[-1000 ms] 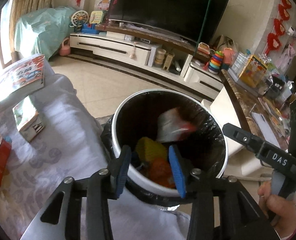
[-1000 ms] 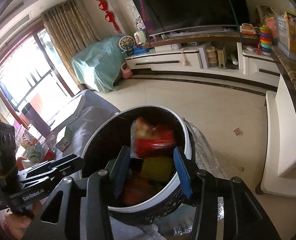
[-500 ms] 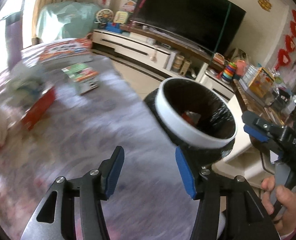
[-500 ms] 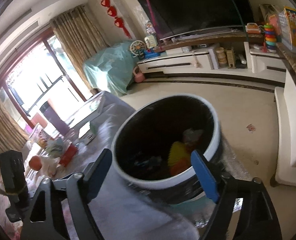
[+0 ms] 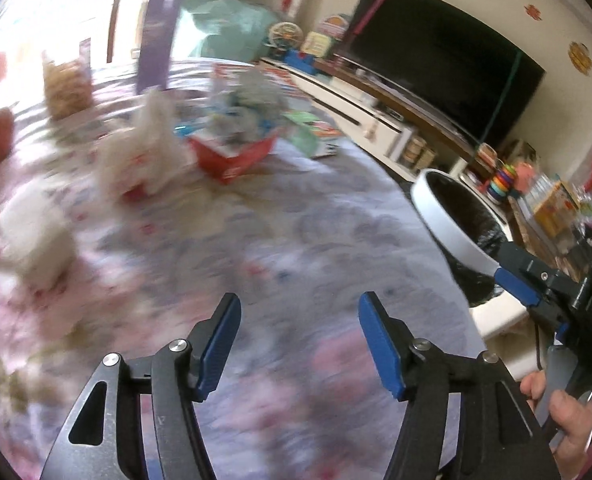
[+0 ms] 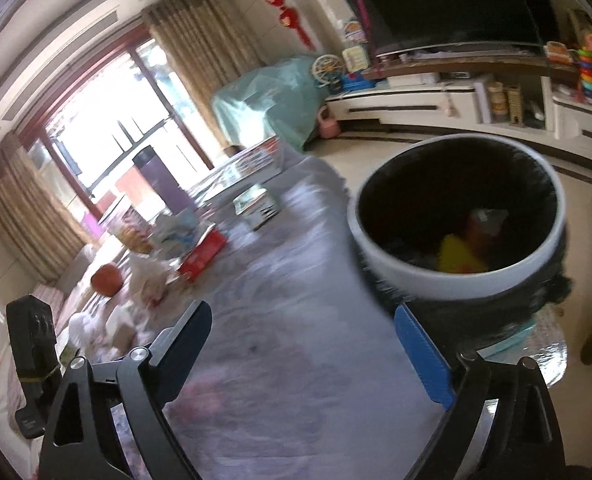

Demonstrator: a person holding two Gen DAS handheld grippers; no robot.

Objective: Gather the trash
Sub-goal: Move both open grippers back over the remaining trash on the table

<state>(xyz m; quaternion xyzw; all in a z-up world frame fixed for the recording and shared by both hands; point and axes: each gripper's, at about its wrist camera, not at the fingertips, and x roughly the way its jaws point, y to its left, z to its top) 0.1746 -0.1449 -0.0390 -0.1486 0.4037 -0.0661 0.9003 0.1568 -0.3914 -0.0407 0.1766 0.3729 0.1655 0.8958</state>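
Observation:
A white-rimmed bin (image 6: 436,276) with a black liner stands at the table's right edge and holds yellow, orange and red trash (image 6: 462,256); it also shows in the left wrist view (image 5: 448,224). My left gripper (image 5: 299,344) is open and empty above the patterned tablecloth (image 5: 288,240). My right gripper (image 6: 308,352) is open and empty, just left of the bin. Blurred crumpled white paper (image 5: 136,160) and a red box with wrappers (image 5: 232,152) lie further left on the table.
A purple flask (image 6: 160,184), an orange fruit (image 6: 106,278), a snack bag (image 5: 66,88) and small boxes (image 6: 256,204) sit on the table. A TV and white cabinet (image 6: 436,100) line the far wall. Tiled floor lies beyond the bin.
Both grippers have pulled back from over the bin and swung left toward the table. The right gripper's jaws have opened wider. The trash dropped earlier now lies in the bin.

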